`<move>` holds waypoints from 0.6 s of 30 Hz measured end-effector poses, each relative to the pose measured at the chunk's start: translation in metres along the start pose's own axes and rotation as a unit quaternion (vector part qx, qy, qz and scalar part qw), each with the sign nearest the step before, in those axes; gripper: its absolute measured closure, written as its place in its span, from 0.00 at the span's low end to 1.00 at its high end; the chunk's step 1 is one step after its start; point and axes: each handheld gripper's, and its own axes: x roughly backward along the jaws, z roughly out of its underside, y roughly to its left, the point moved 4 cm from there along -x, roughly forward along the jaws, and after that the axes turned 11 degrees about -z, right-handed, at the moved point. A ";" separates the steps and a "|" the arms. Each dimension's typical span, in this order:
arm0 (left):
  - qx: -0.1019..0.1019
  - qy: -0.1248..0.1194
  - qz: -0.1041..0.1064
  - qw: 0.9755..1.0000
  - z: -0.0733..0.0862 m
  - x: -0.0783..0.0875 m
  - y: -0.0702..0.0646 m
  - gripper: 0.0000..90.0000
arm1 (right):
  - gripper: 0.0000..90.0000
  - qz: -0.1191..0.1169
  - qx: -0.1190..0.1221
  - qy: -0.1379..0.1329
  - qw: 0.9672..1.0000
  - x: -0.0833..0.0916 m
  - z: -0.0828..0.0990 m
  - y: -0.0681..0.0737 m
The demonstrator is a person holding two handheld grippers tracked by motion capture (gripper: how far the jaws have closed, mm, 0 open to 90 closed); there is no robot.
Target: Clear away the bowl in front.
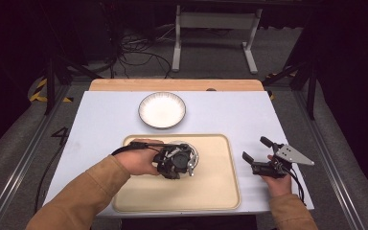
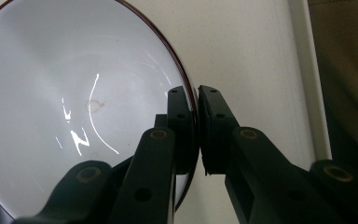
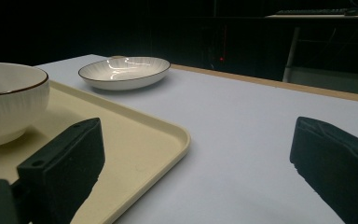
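A white bowl (image 2: 51, 107) with a dark rim sits on the cream tray (image 1: 211, 182). My left gripper (image 2: 196, 109) is shut on the bowl's rim, one jaw inside and one outside. In the high view the left gripper (image 1: 175, 162) covers most of the bowl (image 1: 193, 152). The right gripper view shows the same bowl (image 3: 7, 100) standing at the left on the tray (image 3: 140, 135). My right gripper (image 1: 258, 149) rests open on the white table, right of the tray, with nothing between its jaws. A white ribbed plate (image 1: 162, 110) lies beyond the tray.
The tray's raised lip (image 3: 179, 135) lies just left of the right gripper. A wooden strip (image 1: 172, 85) borders the table's far edge. Table legs and cables (image 1: 139, 52) stand on the floor beyond. Bare tray surface shows on the right half of the tray.
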 end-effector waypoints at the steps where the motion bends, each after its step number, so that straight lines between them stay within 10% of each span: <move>1: 0.001 0.001 0.001 1.000 0.000 -0.001 0.000 0.94 | 0.04 0.000 0.000 0.000 1.000 0.000 0.000 0.000; 18: 0.012 0.010 0.009 1.000 0.000 -0.009 -0.003 0.94 | 0.04 -0.001 0.001 0.000 1.000 0.000 0.000 0.000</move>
